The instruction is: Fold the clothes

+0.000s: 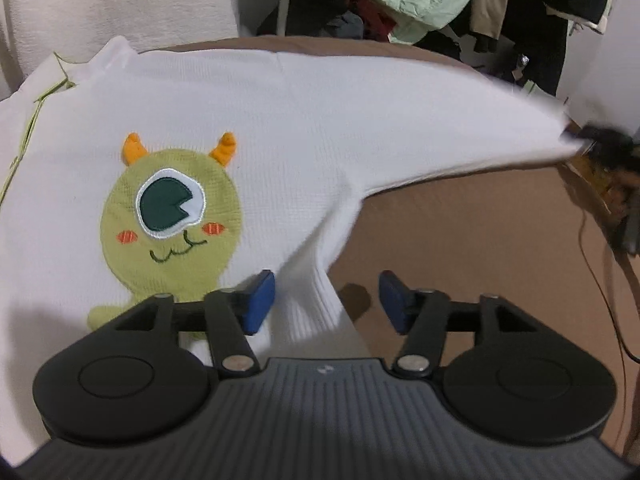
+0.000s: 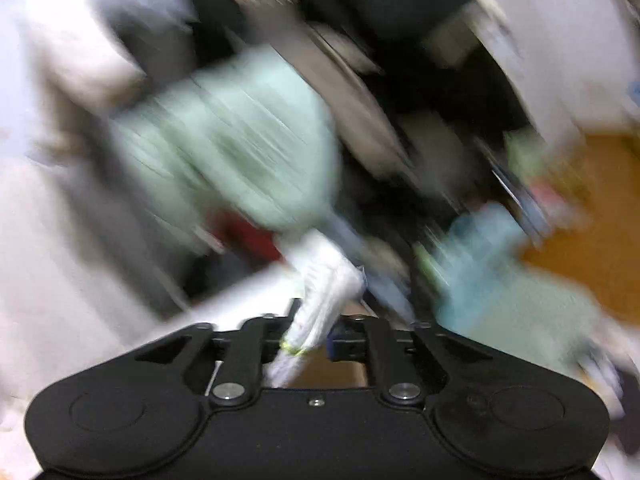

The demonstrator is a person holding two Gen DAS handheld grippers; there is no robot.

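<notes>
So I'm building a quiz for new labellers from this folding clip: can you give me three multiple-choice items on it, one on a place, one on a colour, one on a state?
1. Where does the white sweater lie?
A. on a brown surface
B. on a hanger
C. in a basket

2. What colour are the horns of the monster patch?
A. blue
B. orange
C. black

3. How do the jaws of the left gripper stand?
A. clamped on the patch
B. apart, with the ribbed hem loose between them
C. shut on nothing

Answers: 1 A, the brown surface shows beside and behind it. 2 B, both horns are orange. 3 B, the blue pads stand clear of the hem on the right side.
</notes>
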